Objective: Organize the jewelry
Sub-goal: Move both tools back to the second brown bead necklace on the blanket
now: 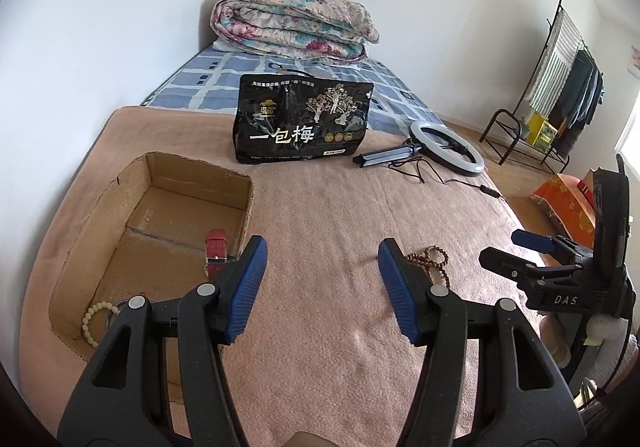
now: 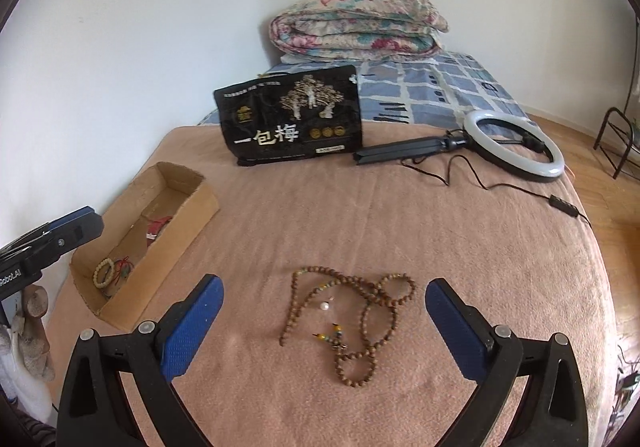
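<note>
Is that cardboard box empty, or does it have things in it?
Not empty. The cardboard box holds a red watch and a pale bead bracelet.

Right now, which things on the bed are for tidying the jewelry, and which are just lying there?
For the job:
- brown bead necklace, loose on the blanket
- cardboard box
- red watch strap in the box
- pale bead bracelet in the box

Just lying about:
- black snack bag
- ring light
- folded quilt
</note>
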`<action>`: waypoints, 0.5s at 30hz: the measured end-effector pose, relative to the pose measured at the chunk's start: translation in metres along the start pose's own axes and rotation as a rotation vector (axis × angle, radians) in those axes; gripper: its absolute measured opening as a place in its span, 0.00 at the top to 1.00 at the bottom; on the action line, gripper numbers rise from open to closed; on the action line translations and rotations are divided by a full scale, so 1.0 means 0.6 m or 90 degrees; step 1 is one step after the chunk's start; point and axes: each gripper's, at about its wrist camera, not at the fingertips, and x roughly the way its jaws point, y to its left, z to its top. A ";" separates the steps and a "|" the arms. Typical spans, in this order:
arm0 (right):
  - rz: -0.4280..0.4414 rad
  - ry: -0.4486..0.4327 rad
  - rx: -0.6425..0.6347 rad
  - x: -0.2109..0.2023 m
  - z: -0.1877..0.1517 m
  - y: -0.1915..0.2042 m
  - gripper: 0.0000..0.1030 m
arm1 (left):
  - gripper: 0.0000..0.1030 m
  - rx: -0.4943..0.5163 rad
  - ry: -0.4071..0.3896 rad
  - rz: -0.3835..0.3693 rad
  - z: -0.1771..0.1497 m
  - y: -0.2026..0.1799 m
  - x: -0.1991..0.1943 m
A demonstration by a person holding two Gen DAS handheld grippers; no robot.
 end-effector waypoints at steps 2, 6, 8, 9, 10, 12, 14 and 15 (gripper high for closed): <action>-0.006 0.018 0.011 0.012 -0.004 -0.017 0.01 | 0.42 0.006 0.003 0.002 0.001 -0.008 0.009; 0.003 0.054 0.017 0.041 -0.011 -0.025 0.01 | 0.43 0.005 0.011 0.002 0.002 -0.015 0.024; 0.004 0.068 0.006 0.056 -0.013 -0.019 0.01 | 0.42 0.005 0.015 0.005 0.003 -0.016 0.032; 0.000 0.070 -0.001 0.063 -0.013 -0.014 0.01 | 0.43 0.004 0.017 0.006 0.003 -0.015 0.035; -0.003 0.071 -0.009 0.070 -0.014 -0.009 0.01 | 0.43 0.004 0.021 0.006 0.003 -0.015 0.039; -0.005 0.075 -0.022 0.084 -0.012 0.002 0.01 | 0.42 0.003 0.026 0.008 0.002 -0.014 0.045; 0.007 0.094 -0.036 0.104 -0.010 0.014 0.00 | 0.42 0.003 0.030 0.007 0.001 -0.013 0.050; 0.012 0.116 -0.043 0.119 -0.010 0.019 0.00 | 0.42 0.004 0.032 0.007 0.001 -0.012 0.053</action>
